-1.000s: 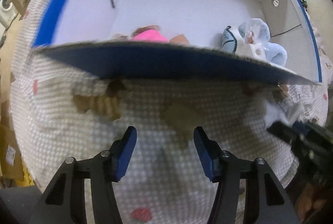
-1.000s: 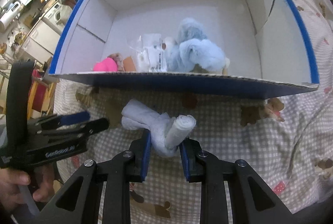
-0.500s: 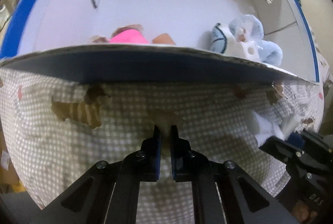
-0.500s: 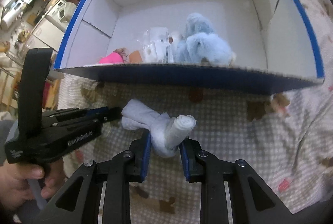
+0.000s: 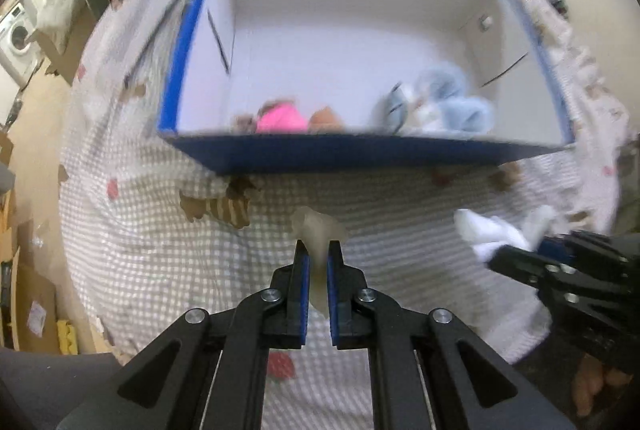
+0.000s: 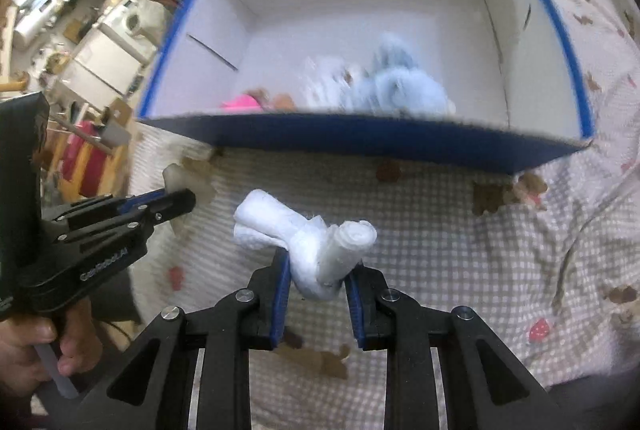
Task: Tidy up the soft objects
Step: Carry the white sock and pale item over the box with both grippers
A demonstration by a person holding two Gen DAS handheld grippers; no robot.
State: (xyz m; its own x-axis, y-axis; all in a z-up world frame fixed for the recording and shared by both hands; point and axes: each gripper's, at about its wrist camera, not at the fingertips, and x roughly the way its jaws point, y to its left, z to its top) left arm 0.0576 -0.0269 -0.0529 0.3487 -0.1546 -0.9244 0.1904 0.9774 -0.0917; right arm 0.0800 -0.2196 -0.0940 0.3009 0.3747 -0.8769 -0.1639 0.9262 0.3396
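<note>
A checked blanket (image 5: pixel 160 270) is lying under a blue-edged white box (image 5: pixel 360 154), which is holding a pale blue plush toy (image 5: pixel 452 106) and a pink item (image 5: pixel 280 118). The right claw (image 6: pixel 316 282) is gripping a knotted white cloth (image 6: pixel 304 238) near the box; the left claw (image 5: pixel 316 262) is pinching a small cream piece (image 5: pixel 318 230).

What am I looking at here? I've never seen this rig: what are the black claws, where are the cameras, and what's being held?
No robot: a person holds a hand-held claw in each hand, each with a fisheye camera looking along its fingers. The left claw pinches a small cream soft piece. The right claw grips a knotted white cloth roll. Both hover over a checked bedcover, before an open blue-edged box holding a pink toy and pale blue plush.
</note>
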